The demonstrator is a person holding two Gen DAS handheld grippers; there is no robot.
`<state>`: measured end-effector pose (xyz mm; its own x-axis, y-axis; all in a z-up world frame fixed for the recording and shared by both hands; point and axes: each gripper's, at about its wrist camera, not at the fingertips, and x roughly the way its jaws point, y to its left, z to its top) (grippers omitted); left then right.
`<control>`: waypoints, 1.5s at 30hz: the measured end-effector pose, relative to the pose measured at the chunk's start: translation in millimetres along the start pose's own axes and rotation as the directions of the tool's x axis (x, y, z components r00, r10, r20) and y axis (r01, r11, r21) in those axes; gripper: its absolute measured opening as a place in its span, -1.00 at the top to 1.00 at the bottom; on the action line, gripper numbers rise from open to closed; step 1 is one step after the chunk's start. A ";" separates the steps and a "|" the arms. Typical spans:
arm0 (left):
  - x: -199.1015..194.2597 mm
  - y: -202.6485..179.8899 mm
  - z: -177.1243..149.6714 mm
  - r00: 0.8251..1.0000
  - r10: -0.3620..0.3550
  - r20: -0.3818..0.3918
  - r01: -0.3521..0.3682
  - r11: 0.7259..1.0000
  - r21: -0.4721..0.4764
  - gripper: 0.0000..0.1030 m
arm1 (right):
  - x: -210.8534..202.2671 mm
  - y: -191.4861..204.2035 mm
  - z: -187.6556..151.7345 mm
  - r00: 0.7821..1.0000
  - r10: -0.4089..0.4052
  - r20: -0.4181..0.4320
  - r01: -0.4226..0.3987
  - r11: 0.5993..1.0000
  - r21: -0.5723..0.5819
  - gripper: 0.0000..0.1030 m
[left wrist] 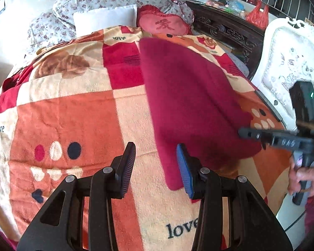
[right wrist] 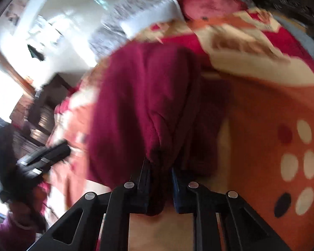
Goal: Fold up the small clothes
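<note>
Crimson garment (left wrist: 190, 104) spread on patterned blanket (left wrist: 73, 113), near corner just beside blue pad of left gripper (left wrist: 156, 167), jaws apart, nothing between. Right-wrist view, blurred: garment (right wrist: 144, 96) bunched, pinched tight in right gripper (right wrist: 160, 173), lifted off blanket (right wrist: 261, 108).

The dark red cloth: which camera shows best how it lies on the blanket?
The left wrist view. It is sharp there and shows the dark red cloth spread over the blanket, with its edges visible. The right wrist view is blurred and shows only a bunched part of it pinched in the right tool.
</note>
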<state>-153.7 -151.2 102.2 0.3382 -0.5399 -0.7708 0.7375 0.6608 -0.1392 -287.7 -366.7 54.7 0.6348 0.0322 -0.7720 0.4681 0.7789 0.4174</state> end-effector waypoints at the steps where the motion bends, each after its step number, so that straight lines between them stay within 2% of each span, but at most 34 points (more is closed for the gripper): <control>1: 2.0 -1.0 0.8 1.000 0.003 -0.004 -0.003 1.000 -0.005 0.22 | 1.5 -2.8 -2.3 1.000 0.000 -0.005 0.000 1.000 0.009 0.70; 3: 2.5 -4.8 2.7 1.000 -0.021 0.001 0.021 1.000 -0.011 0.22 | -4.3 -1.7 -2.6 1.000 0.005 0.004 -0.005 1.000 0.005 0.70; 6: 3.6 -12.6 7.9 1.000 -0.023 0.018 0.023 1.000 0.011 0.22 | -20.1 -2.9 6.2 0.998 0.060 0.033 -0.061 0.997 0.042 0.67; 8: 8.2 -17.1 13.0 0.999 -0.022 0.026 0.022 1.000 0.020 0.22 | -32.1 0.2 15.5 0.997 0.041 0.064 -0.043 0.998 0.040 0.64; 11: 19.0 -21.4 17.7 1.000 -0.021 0.018 0.020 1.000 0.017 0.22 | -45.3 13.8 32.1 0.989 -0.028 0.142 0.027 1.000 0.002 0.59; 13: 24.7 -24.0 19.1 1.000 -0.025 0.014 0.024 1.000 0.012 0.22 | -44.2 24.4 44.9 0.986 -0.006 0.165 0.009 1.000 -0.019 0.59; 15: 30.0 -26.9 20.6 1.000 -0.023 0.010 0.023 1.000 0.014 0.22 | -33.2 34.5 57.9 0.985 0.017 0.173 -0.009 0.999 -0.047 0.59; 17: 35.1 -29.1 21.5 1.000 -0.014 0.002 0.014 1.000 0.013 0.21 | -16.2 40.7 67.7 0.988 -0.007 0.154 0.018 0.997 -0.069 0.59; 18: 37.1 -29.8 21.8 1.000 -0.008 0.000 0.008 1.000 0.014 0.13 | -4.6 41.2 73.9 0.990 -0.026 0.139 0.038 0.996 -0.081 0.59; 21: 44.2 -30.4 23.1 1.000 0.009 -0.003 -0.009 1.000 0.008 -0.03 | 22.7 27.5 87.1 0.991 -0.081 0.110 0.090 0.992 -0.083 0.59; 23: 48.6 -30.3 24.2 1.000 0.012 -0.007 -0.012 1.000 -0.002 -0.06 | 33.1 13.5 88.8 0.993 -0.077 0.086 0.083 0.994 -0.067 0.60; 25: 51.2 -32.0 25.2 1.000 0.024 -0.005 -0.024 1.000 0.003 -0.09 | 36.8 5.9 90.8 0.992 -0.072 0.101 0.079 0.995 -0.062 0.63; 30: 53.7 -33.7 24.9 0.999 0.039 -0.005 -0.039 0.999 0.005 -0.14 | 31.7 -0.3 90.5 0.994 -0.043 0.100 0.046 0.999 -0.021 0.64; 37: 54.3 -31.0 23.3 0.999 0.041 -0.007 -0.041 0.999 -0.006 -0.15 | -3.6 25.7 63.6 0.994 -0.048 0.096 0.057 0.994 -0.096 0.57; 39: 54.3 -31.6 23.4 0.999 0.044 -0.005 -0.045 0.999 -0.006 -0.15 | -6.8 30.3 49.7 0.993 -0.072 0.088 0.082 0.989 -0.122 0.34; 40: 54.2 -31.7 23.1 0.999 0.046 -0.004 -0.046 0.999 -0.008 -0.15 | -5.6 30.6 43.4 0.992 -0.091 0.085 0.102 0.986 -0.131 0.08; 43: 53.0 -30.0 23.2 1.000 0.027 -0.003 -0.027 0.999 -0.025 -0.16 | 10.4 20.1 28.4 0.984 -0.170 0.053 0.176 0.975 -0.134 0.03; 45: 49.9 -25.6 23.8 1.000 -0.008 -0.009 0.008 0.999 -0.041 -0.16 | 16.8 3.3 24.1 0.992 -0.118 0.048 0.121 0.990 -0.074 0.02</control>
<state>-141.8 -207.4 82.1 0.3265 -0.5405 -0.7754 0.7159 0.6771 -0.1705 -260.6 -378.7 54.6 0.6042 -0.0902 -0.7917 0.4949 0.8212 0.2841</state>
